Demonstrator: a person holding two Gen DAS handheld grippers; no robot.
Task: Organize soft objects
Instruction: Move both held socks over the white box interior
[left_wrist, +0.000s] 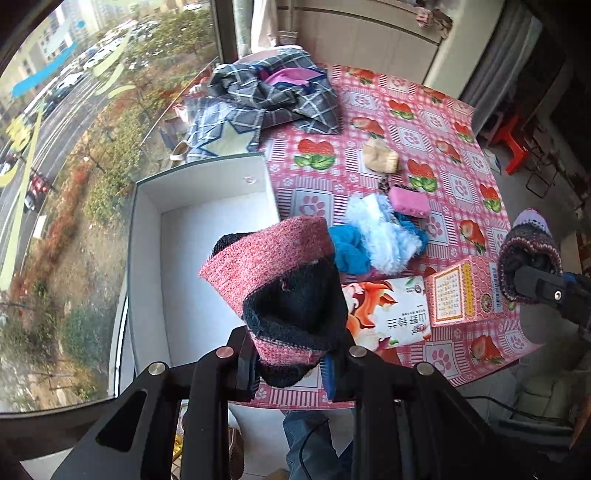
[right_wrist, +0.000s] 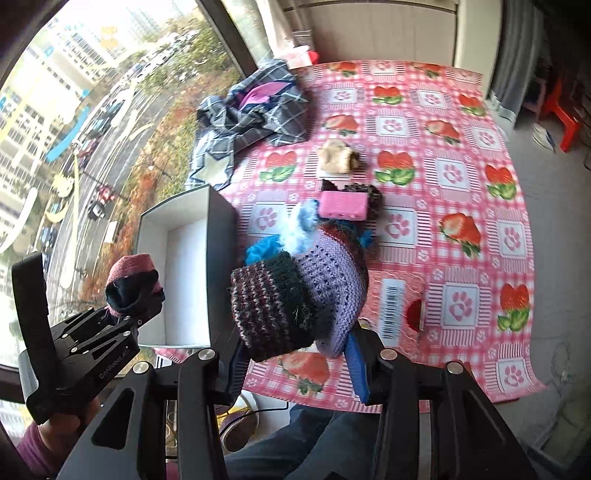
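socks and soft things are in both views. the left claw (left_wrist: 290, 363) is pinching a pink and black sock (left_wrist: 280, 280), and the sock sticks up between its two black fingers. it hangs in the air by the near corner of a white box (left_wrist: 207, 236). the box is open on top, and the part of its inside that shows is bare. it sits at the window edge of the desk (left_wrist: 461, 177), which has a pink cloth with strawberries and paw prints.

the right claw (right_wrist: 295, 363) is pinching a knitted sock (right_wrist: 295, 295) that is purple, dark and striped. this sock is up in the air too, over the near part of the desk, just beside the box.

on the desk lie more soft things. a fluffy blue and white sock (left_wrist: 384, 232) lies in the middle, touching a bright blue cloth (left_wrist: 347, 247). a pink sponge (left_wrist: 410, 201) sits just behind them. a tan sock (left_wrist: 380, 155) lies farther back, by itself. a checked cloth (left_wrist: 269, 96) is bunched up at the far corner by the window, with something purple on top.

near the front edge lie a flat packet with a fox picture (left_wrist: 388, 314) and a pink carton (left_wrist: 461, 291) beside it.

a hand in a purple sleeve (right_wrist: 48, 443) holds the left claw.
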